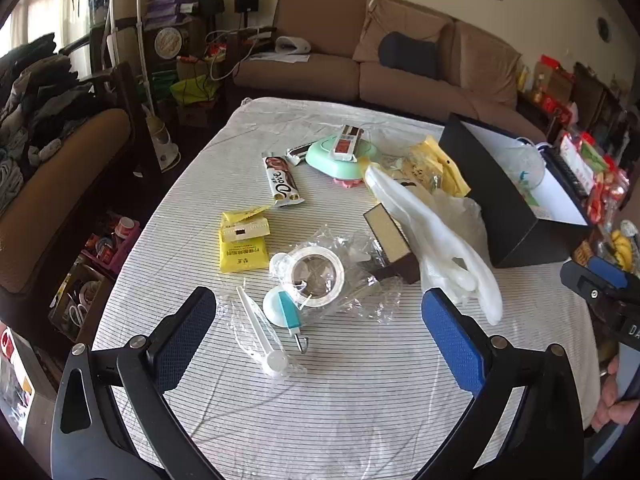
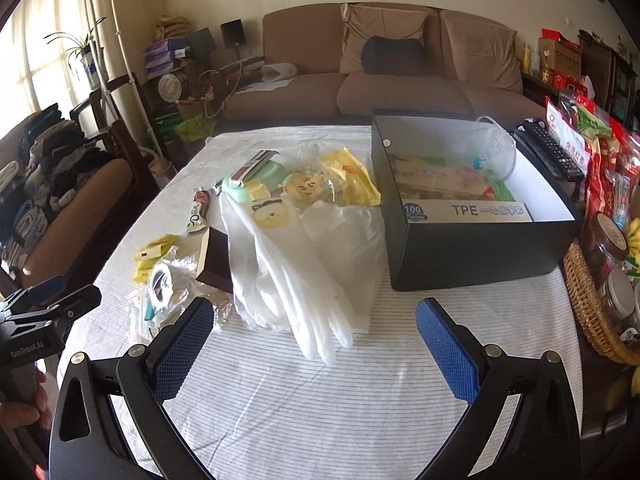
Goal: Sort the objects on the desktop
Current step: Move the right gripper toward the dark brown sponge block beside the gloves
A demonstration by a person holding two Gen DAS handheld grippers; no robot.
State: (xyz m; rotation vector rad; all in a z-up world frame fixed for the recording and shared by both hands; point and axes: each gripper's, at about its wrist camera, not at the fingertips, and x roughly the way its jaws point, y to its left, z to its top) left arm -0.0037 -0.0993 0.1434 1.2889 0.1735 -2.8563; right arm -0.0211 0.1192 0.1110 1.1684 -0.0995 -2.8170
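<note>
both grippers hover over the striped white tablecloth (image 1: 360, 380), tilted down, prob to scan the clutter before picking. left gripper (image 1: 320, 332) jaws wide apart, nothing btwn; right gripper (image 2: 316, 344) same. black open cardboard box (image 2: 480, 248) sits at 2 o'clock, likely the sorting bin, already w/ stuff inside. long white rubber gloves (image 2: 304, 280) lie limp at 12 of the right gripper; clear tape roll (image 1: 318, 276) at 12 of the left, dove chocolate bar (image 1: 282, 182) further out at 11.

"Dove" on choc bar wrapper (image 1: 283, 181); "100 Pieces" & "TPE" on glove box (image 2: 468, 210) in black box (image 2: 476, 256).
</note>
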